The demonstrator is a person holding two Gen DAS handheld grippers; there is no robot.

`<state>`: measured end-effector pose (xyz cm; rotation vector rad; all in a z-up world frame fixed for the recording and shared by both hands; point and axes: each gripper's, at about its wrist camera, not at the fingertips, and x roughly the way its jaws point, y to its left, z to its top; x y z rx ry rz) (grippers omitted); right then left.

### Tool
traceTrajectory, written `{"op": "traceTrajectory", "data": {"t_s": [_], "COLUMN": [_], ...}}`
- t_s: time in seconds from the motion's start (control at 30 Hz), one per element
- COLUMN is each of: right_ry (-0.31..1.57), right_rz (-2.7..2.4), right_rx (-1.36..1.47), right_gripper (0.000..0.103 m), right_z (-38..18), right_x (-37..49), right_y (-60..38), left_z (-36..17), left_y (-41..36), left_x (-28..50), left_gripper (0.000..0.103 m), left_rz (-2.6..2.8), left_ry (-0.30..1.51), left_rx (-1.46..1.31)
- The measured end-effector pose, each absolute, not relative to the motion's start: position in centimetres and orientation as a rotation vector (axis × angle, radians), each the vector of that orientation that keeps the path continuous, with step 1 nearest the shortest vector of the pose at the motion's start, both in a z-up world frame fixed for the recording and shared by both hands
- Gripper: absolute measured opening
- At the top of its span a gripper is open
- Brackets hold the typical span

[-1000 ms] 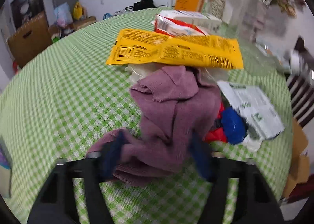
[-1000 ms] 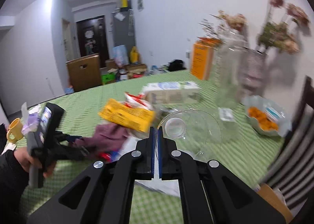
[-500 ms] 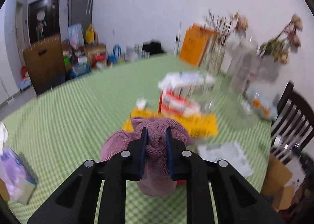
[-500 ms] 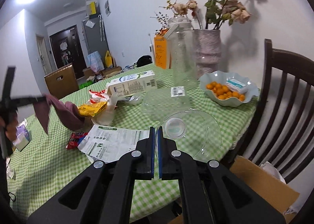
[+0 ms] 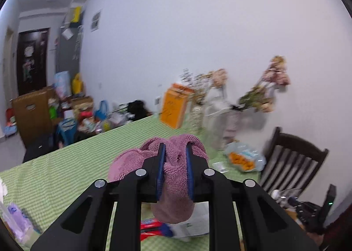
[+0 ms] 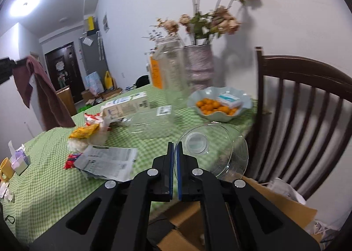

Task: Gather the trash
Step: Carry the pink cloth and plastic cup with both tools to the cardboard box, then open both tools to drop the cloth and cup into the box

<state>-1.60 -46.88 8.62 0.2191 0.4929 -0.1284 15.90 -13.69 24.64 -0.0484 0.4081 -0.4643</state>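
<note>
A round ceiling lamp (image 6: 24, 5) glares at the top left of the right wrist view and lights the room evenly and fairly bright, throwing soft grey shadows of the flowers (image 6: 211, 15) and the chair (image 6: 308, 106) onto the white wall (image 6: 286, 20). Both fisheye views bend straight lines and darken to black at the corners. The left wrist view is smeared by motion blur, worst on the vases (image 5: 220, 119) and the fruit bowl (image 5: 244, 158), while the pink cloth (image 5: 176, 176) up close stays sharp.
</note>
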Motion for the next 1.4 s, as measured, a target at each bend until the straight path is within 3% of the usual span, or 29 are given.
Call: {"op": "traceTrajectory", "data": {"t_s": [0.37, 0.6, 0.9, 1.2, 1.33, 1.4], "right_ry": [0.550, 0.687, 0.904, 1.105, 1.153, 1.161], "right_rz": [-0.252, -0.276, -0.245, -0.274, -0.307, -0.305], "right_rx": [0.229, 0.261, 0.354, 0.377, 0.405, 0.426], "right_gripper": [0.003, 0.003, 0.004, 0.004, 0.004, 0.010], "right_z": [7.0, 3.3, -5.0, -12.2, -14.0, -14.4], "right_x": [-8.9, -11.8, -10.6, -9.1, -9.0, -9.1], "right_y": [-53.1, -55.8, -57.1, -57.0, -57.7, -57.9], "left_z": [27.7, 25.3, 9.2, -8.4, -12.8, -14.2], "left_y": [-26.4, -33.6, -45.7, -51.5, -52.7, -53.4], "left_x": [8.8, 5.9, 6.4, 8.7, 9.9, 10.7], "left_gripper": [0.015, 0.015, 0.016, 0.016, 0.019, 0.022], "left_rz": [-0.873, -1.060, -1.095, -0.958, -0.897, -0.867], "left_ry": [0.371, 0.447, 0.835, 1.174, 1.235, 1.261], "left_rx": [0.001, 0.042, 0.227, 0.436, 0.464, 0.452]}}
